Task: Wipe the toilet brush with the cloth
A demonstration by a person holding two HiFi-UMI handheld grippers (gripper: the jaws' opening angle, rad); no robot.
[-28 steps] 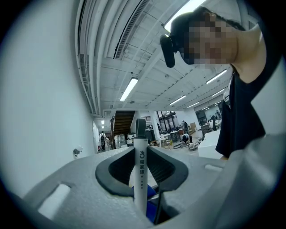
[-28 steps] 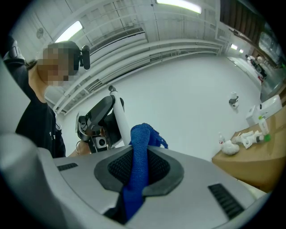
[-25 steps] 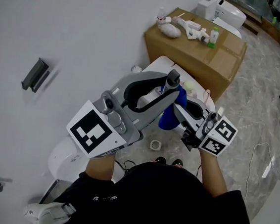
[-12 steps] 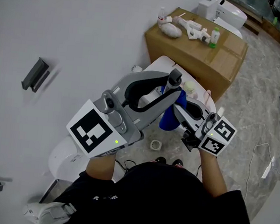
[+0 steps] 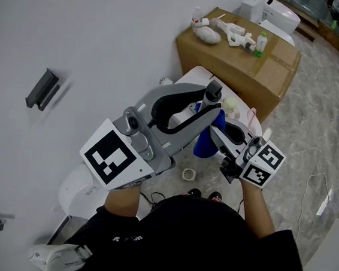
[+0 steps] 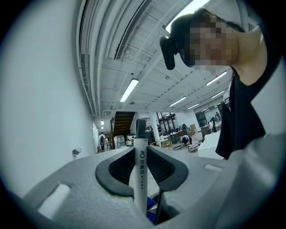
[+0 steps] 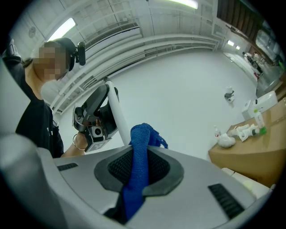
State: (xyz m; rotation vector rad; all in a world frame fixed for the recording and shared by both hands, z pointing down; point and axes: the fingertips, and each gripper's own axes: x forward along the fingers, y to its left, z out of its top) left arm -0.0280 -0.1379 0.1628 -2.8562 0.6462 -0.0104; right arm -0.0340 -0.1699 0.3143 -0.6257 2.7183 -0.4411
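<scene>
Presently on view, item by item:

1. Left tool (image 5: 204, 105): held in the person's left hand, with a marker cube at its rear. Its jaws are closed on the white handle of the toilet brush (image 6: 141, 174). In the left gripper view the handle stands upright between the two dark pads, with printed characters on it and a dark cap on top. The brush head is not visible in any view.

2. Right tool (image 5: 217, 131): held in the person's right hand, just right of the left tool, with its marker cube facing up. Its jaws are clamped on the cloth (image 7: 138, 170).

3. Cloth: blue, with a looped weave. It is bunched into a strip that rises above the right jaws, and its frayed top lies close beside the white brush handle (image 7: 117, 116). Whether the two touch cannot be made out. In the head view the cloth (image 5: 206, 139) hangs between the two tools, below the left one's tip.

4. Cardboard box (image 5: 249, 68): on the floor against the white wall, beyond the tools. It carries a green-capped bottle (image 5: 260, 44) and several white articles.

5. Tape roll (image 5: 188, 175): on the floor, below the tools and near the person's feet.

6. Wall bracket (image 5: 43, 90): dark, mounted on the wall well to the left.
</scene>
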